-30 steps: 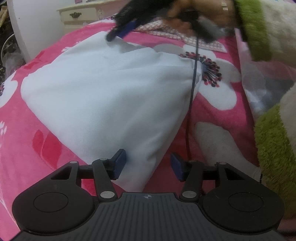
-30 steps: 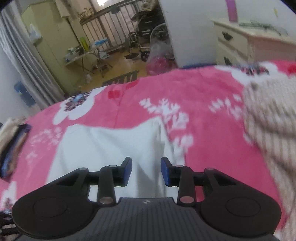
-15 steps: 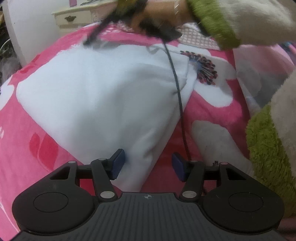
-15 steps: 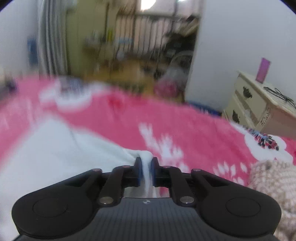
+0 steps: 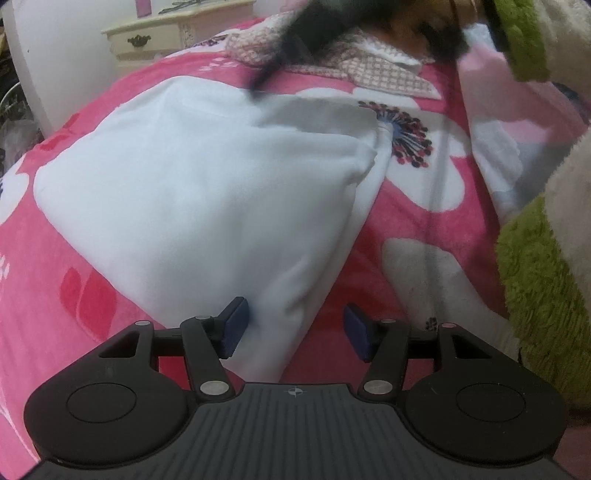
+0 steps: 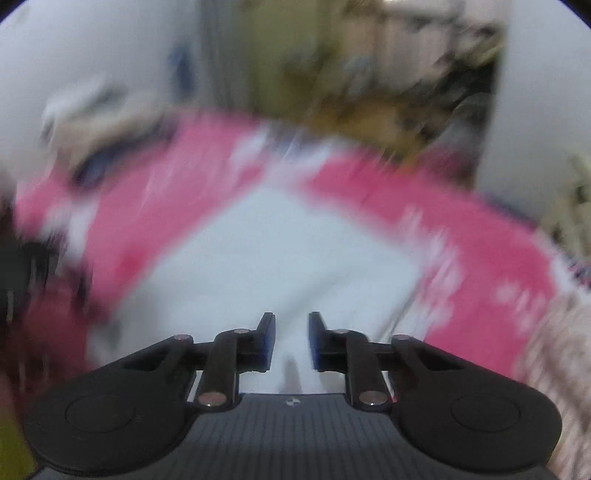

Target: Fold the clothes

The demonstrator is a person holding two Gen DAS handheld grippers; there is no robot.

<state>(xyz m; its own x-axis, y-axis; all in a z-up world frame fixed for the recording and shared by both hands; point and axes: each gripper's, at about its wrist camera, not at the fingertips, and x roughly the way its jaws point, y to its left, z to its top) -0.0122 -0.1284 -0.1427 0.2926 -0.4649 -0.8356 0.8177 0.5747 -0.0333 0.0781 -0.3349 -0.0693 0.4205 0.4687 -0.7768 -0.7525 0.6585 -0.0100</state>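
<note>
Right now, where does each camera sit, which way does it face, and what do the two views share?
Left wrist: on the left gripper, looking down across the white garment on the pink blanket toward a dresser; a green-cuffed sleeve shows at right.
Right wrist: on the right gripper, heavily blurred, looking over the same garment toward the room; white cloth lies between its narrow jaws.
Shared: the garment and blanket.

Black grippers, blue-padded fingers (image 5: 236,325); fuzzy green-and-cream sleeve (image 5: 543,295).
</note>
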